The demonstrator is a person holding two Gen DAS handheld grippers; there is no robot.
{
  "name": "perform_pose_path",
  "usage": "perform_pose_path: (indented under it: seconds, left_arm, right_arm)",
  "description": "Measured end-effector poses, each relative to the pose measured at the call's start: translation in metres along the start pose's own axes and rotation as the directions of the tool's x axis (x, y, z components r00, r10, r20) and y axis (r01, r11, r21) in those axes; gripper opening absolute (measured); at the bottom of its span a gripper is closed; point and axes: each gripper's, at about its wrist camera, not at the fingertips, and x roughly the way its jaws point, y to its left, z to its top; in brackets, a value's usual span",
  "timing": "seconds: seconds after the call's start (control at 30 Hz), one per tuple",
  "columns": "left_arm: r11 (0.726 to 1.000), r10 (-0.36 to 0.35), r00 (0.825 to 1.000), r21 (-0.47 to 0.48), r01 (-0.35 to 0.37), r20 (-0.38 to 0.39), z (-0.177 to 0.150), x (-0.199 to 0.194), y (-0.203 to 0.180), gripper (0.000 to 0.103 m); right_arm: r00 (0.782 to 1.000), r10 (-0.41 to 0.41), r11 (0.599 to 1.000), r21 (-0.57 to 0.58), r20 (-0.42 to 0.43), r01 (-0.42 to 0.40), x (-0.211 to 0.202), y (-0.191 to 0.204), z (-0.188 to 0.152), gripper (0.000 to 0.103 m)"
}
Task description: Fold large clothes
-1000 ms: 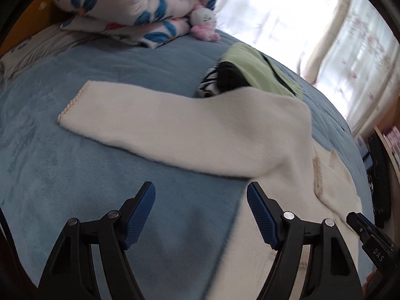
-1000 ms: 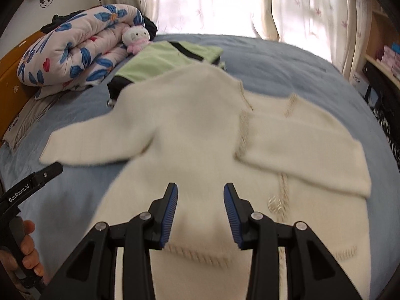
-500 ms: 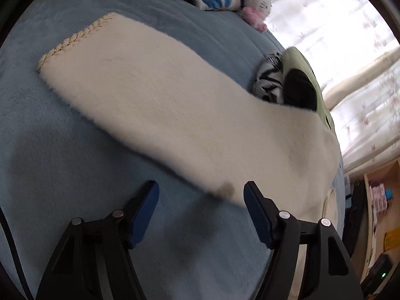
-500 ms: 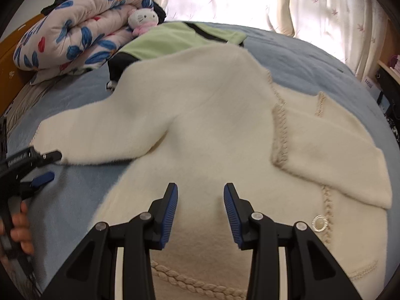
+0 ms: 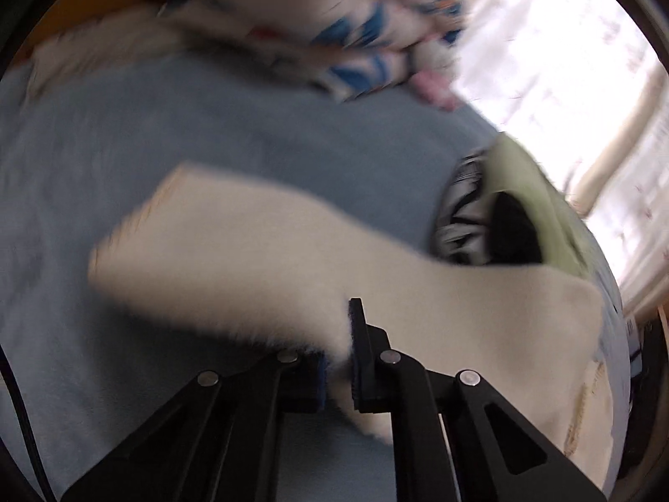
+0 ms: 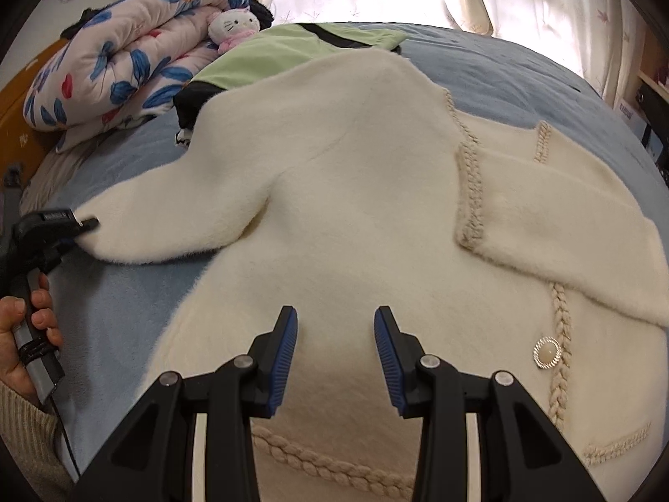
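**Left claw pinches the sleeve; right claw hangs parted over the cardigan**

The left claw (image 5: pixel 338 359) is clenched on the lower edge of the cream sleeve (image 5: pixel 259 259), with fluffy fabric squeezed between its blue pads. The picture from this side is blurred. Ahead of the claw the sleeve runs up and to the left, ending in a cuff on the blue blanket (image 5: pixel 209 134). To the right of the claw the sleeve widens into the cardigan's shoulder. Beyond that shoulder lies a green garment (image 5: pixel 531 192) with black and striped parts. Farther ahead, at the head of the bed, sits a floral quilt (image 5: pixel 334 12), with a bright curtained window to its right.

The right claw (image 6: pixel 335 334) stands parted, nothing between its pads; it hangs over the cardigan (image 6: pixel 355 175) body. The cardigan lies flat on the blanket, ahead of and below this claw. Its right sleeve is folded across the front, to the claw's right, and a round button (image 6: pixel 546 352) sits on the braided trim just right of the claw. Far to the claw's left, the left claw grips the other sleeve near its cuff, held by a hand (image 6: pixel 25 334) in a knitted cuff. Ahead and left, the quilt and a small white plush (image 6: pixel 232 25) rest beyond the green garment.
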Motion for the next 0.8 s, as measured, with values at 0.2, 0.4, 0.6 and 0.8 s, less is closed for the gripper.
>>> perform_pose_path:
  seconds: [0.2,0.4,0.6,0.8]
  left_arm:
    - [0.946,-0.210,0.974,0.268,0.180,0.088,-0.014,-0.071,-0.131,0.006]
    - [0.810,-0.368,0.925,0.455,0.369,-0.094,-0.088,-0.076,-0.245,0.006]
    - [0.724,-0.285,0.885,0.522,0.450,-0.368,-0.182,-0.015,-0.299,0.014]
    - [0.688,-0.184,0.863,0.565,0.456,-0.471,-0.228,0.007,-0.301,0.056]
  right_arm:
    - [0.999,0.004,0.997,0.080,0.045,-0.008,-0.026,-0.038,-0.005,0.038]
    - [0.996,-0.043,0.980,0.198,0.084,0.025,-0.055,-0.099,-0.019,0.038]
    - [0.992,-0.106,0.947,0.309,0.062,0.082,-0.066,-0.160,-0.039,0.039]
    - [0.995,-0.094,0.928,0.364,0.042,0.072,-0.066,-0.188,-0.053,0.039]
